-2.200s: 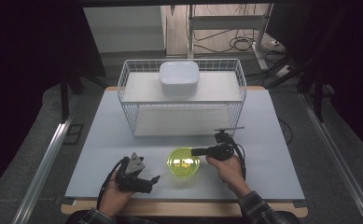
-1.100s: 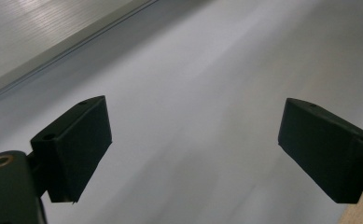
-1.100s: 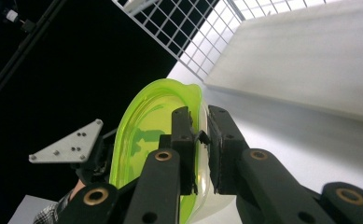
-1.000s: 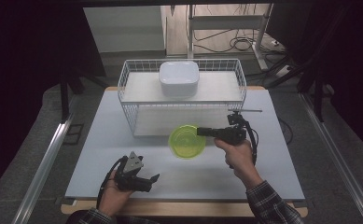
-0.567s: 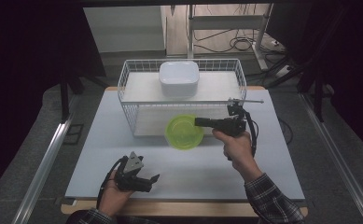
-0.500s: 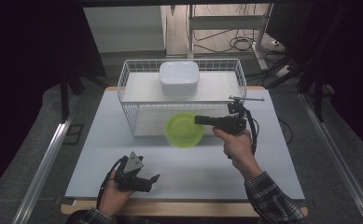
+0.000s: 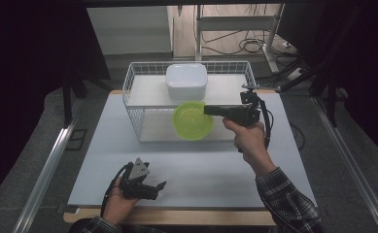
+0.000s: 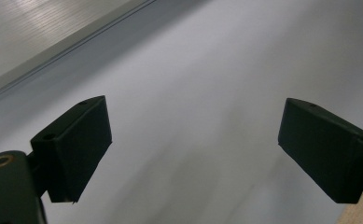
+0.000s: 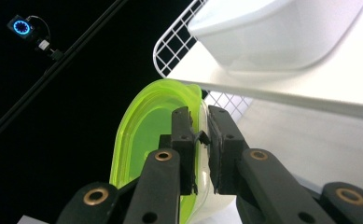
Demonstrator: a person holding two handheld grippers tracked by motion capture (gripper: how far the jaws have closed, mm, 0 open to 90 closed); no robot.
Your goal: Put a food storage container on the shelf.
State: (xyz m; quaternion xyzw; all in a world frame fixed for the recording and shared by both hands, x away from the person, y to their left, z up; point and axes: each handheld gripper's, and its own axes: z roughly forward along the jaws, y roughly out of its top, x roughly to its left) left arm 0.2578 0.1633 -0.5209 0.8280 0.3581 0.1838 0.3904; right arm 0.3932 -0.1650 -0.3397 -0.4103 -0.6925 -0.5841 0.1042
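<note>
A lime-green bowl [image 7: 192, 120] hangs in the air in front of the white wire rack [image 7: 133, 121], level with its shelf. My right gripper [image 7: 209, 110] is shut on the bowl's rim. In the right gripper view the bowl [image 9: 146, 135] is pinched at its rim by the right gripper [image 9: 201, 140], with the rack's shelf [image 9: 310, 84] just beyond. A white square bowl [image 7: 186, 81] sits on top of the rack, and the white bowl [image 9: 282, 32] looms close in the right gripper view. My left gripper [image 7: 153, 187] rests open near the table's front edge; its left gripper [image 8: 193, 154] jaws stand wide with nothing between them.
The white table top [image 7: 201, 165] spreads in front of the rack. A metal rail [image 7: 50, 160] runs along the left of the table. Cables and a stand's legs lie on the floor behind the rack.
My right gripper has lifted the green bowl off the table and carried it up and back toward the rack. The left gripper has stayed in place.
</note>
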